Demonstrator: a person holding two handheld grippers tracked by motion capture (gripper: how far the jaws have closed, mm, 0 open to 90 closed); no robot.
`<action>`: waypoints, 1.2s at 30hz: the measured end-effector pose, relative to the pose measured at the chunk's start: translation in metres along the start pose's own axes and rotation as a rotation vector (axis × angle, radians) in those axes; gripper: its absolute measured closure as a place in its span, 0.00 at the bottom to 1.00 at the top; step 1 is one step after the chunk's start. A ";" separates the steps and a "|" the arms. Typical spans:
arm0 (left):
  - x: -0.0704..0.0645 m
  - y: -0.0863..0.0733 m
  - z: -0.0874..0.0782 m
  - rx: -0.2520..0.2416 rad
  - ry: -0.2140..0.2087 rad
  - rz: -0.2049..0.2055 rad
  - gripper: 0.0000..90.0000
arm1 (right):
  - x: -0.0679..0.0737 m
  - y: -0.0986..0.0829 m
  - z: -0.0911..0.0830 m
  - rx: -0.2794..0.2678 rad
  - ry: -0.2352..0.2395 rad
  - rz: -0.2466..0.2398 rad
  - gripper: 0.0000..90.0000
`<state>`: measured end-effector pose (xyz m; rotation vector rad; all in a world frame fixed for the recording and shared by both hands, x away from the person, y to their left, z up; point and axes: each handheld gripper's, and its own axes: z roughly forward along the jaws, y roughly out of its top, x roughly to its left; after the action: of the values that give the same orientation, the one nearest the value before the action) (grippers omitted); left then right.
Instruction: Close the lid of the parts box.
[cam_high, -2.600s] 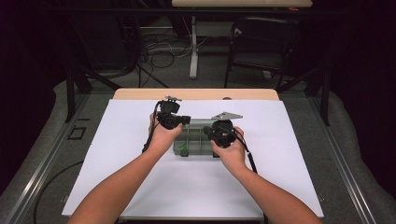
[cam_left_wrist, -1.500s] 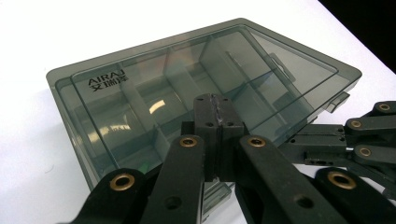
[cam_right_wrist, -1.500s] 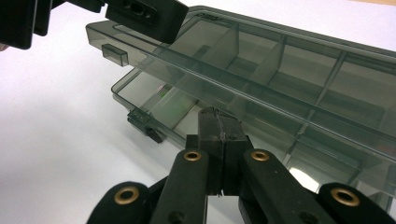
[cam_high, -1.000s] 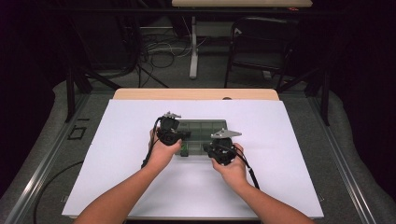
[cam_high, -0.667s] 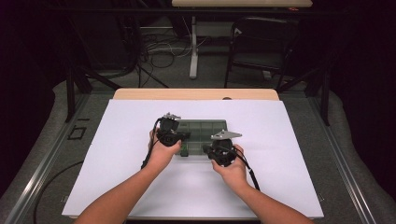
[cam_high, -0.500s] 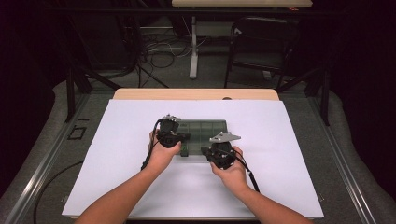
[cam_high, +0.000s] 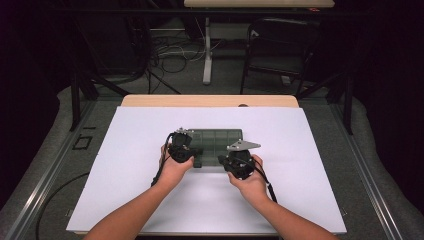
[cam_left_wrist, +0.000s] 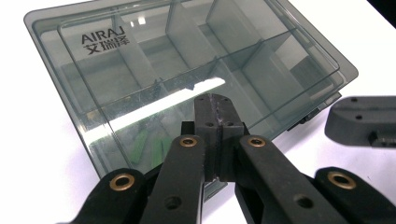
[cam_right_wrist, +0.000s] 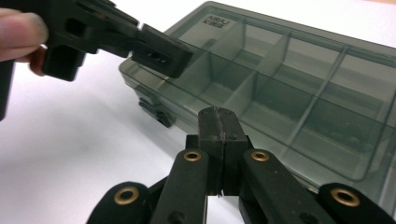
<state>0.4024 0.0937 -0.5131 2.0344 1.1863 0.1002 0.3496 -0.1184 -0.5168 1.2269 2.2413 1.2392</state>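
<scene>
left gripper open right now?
No. In the left gripper view the left gripper has its two black jaws pressed flat together, nothing between them, over the closed lid of the smoky compartment box.

Lab-style recording rig: white-covered table (cam_high: 150, 150), black surroundings, metal frame bars (cam_high: 75, 95), loose floor cables (cam_high: 170, 47), folding chair (cam_high: 280, 45).

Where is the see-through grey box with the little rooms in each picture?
High view: the grey box lies mid-table on the white sheet, just beyond both grippers.
Left gripper view: the box takes up the upper left, beyond the shut jaws.
Right gripper view: the box runs across the upper right, beyond the shut jaws.
Shared landmark: the printed logo on the lid's corner, also at the top of the right gripper view.
</scene>
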 end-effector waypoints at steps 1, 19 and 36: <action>0.000 0.000 0.001 0.000 0.003 -0.001 1.00 | -0.001 0.000 0.001 0.005 -0.003 0.002 1.00; -0.001 -0.002 0.003 0.000 0.012 0.002 1.00 | -0.015 -0.002 0.007 0.029 -0.041 0.025 1.00; 0.000 -0.002 0.000 0.004 0.007 -0.002 0.96 | -0.016 -0.002 0.008 0.027 -0.037 0.028 1.00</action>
<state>0.4012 0.0946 -0.5146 2.0379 1.1938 0.1037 0.3627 -0.1276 -0.5250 1.2845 2.2286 1.1903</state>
